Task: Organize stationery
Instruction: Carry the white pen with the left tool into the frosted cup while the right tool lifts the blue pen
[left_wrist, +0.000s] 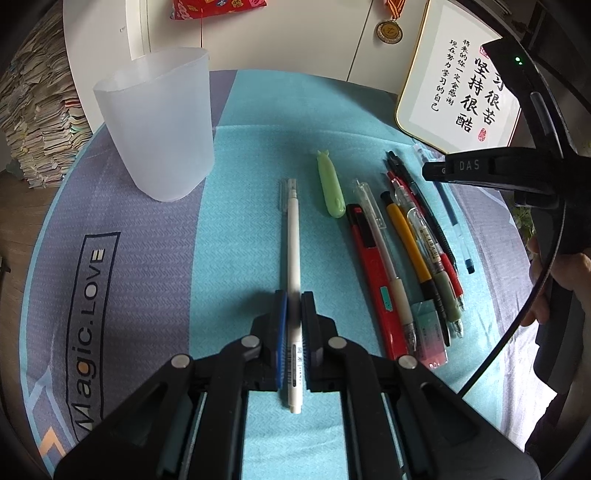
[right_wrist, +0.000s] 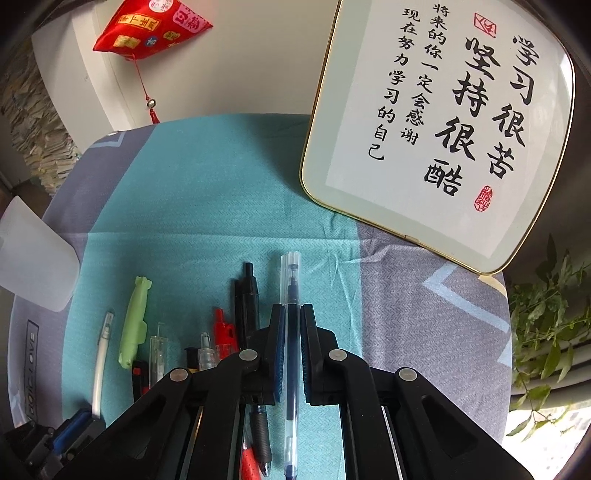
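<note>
White plastic, the slim pen (left_wrist: 293, 236) is lying with its long axis running straight away from the left gripper (left_wrist: 294, 306), capped tip pointing toward the far table edge, just right of the frosted cup (left_wrist: 157, 125). That gripper's fingers are pinching the pen near its rear half, tilting steeply down at the teal cloth (left_wrist: 251, 155). Further right of the cup, the green cutter (left_wrist: 330, 184) and a row of pens are lying roughly parallel. The right gripper (right_wrist: 293, 321) is likewise angling steeply down, its fingers clamping a clear blue-ink pen (right_wrist: 290, 291) whose long axis is pointing away toward the framed calligraphy panel (right_wrist: 436, 129), well right of the cup (right_wrist: 33, 254). A hand (left_wrist: 554, 273) is gripping the right tool's handle.
</note>
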